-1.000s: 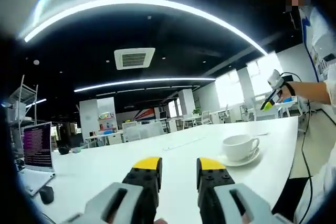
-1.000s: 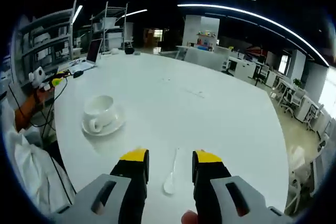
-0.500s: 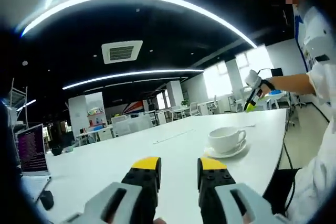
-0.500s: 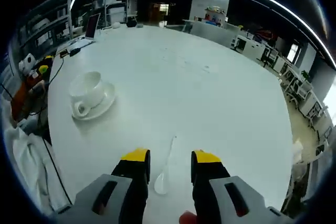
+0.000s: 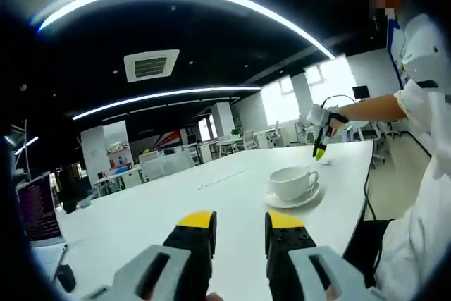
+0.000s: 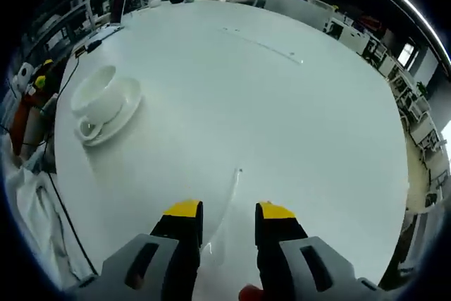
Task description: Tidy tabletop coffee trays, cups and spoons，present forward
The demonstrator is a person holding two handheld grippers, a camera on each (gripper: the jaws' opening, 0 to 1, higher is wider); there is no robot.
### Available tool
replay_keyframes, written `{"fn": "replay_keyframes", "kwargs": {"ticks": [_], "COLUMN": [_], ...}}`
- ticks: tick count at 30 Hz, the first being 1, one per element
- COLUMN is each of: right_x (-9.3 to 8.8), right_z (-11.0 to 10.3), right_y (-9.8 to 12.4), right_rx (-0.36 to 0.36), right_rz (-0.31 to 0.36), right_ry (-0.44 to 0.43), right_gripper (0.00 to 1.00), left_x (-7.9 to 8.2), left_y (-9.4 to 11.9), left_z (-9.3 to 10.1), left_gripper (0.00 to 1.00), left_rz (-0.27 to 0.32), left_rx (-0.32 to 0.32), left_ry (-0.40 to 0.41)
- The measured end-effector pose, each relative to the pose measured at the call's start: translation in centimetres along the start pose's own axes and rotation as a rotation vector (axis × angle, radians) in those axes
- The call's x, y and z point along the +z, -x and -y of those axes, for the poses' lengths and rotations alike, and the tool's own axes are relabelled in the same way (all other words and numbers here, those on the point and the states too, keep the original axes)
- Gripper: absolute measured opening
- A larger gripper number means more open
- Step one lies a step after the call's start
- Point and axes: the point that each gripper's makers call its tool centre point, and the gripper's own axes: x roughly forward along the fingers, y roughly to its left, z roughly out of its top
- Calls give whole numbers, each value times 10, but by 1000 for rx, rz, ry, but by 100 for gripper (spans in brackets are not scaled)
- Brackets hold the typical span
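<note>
Left gripper view: the left gripper (image 5: 239, 222) hangs low over the white table (image 5: 141, 216), jaws parted, nothing between them. Ahead to the right, a white cup (image 5: 291, 181) sits on its saucer (image 5: 292, 201) near the table's edge. Beyond it the right gripper (image 5: 318, 126) shows in the person's outstretched hand.

Right gripper view: the right gripper (image 6: 222, 211) points down at the table, jaws spread and empty, straddling the white spoon (image 6: 224, 202) lying between them. Cup and saucer sit well off to the left.

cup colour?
White cup, on a white saucer; clearest in the right gripper view.
</note>
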Motion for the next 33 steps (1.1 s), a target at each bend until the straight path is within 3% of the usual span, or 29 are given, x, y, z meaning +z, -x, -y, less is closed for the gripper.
{"fn": "replay_keyframes", "kwargs": {"ticks": [6,20,33], "right_x": [-4,-9,-9], "right_z": [2,2,-4], "right_y": [-11,-21,-21], "right_rx": [13,8,17], "right_rz": [-39,-99,-111], "right_ry": [-21,-31,-59], "right_gripper": [30,24,11], "left_x": [-1,-4,-6], "left_y": [2,7,4], "left_z": [0,2,4], "left_gripper": [29,29,29], "left_rz": [-32,-37,-20], "left_rx": [2,8,13], "left_ry": [-53,-40,-22]}}
